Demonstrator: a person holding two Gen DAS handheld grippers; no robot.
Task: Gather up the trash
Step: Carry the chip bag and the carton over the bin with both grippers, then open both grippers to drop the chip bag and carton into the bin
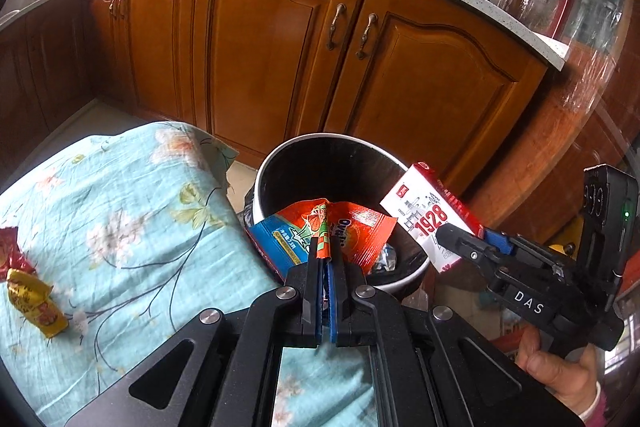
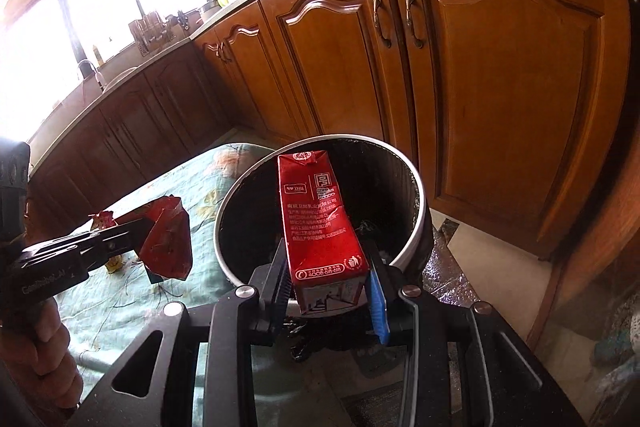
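Note:
My left gripper (image 1: pixel 325 259) is shut on an orange and blue snack wrapper (image 1: pixel 352 231) and holds it over the near rim of the round trash bin (image 1: pixel 280 163). My right gripper (image 2: pixel 330 279) is shut on a red and white milk carton (image 2: pixel 320 219) and holds it above the bin's opening (image 2: pixel 416 195). The carton (image 1: pixel 430 215) and right gripper (image 1: pixel 464 243) show at the right of the left wrist view. The left gripper (image 2: pixel 136 227) with the wrapper (image 2: pixel 168 239) shows at the left of the right wrist view. Dark trash lies in the bin.
A floral blue cloth (image 1: pixel 120 219) covers the table left of the bin. On it lie a yellow and red wrapper (image 1: pixel 34 303) and a red wrapper (image 1: pixel 10 251). Wooden kitchen cabinets (image 1: pixel 280 59) stand behind the bin, with pots on the counter.

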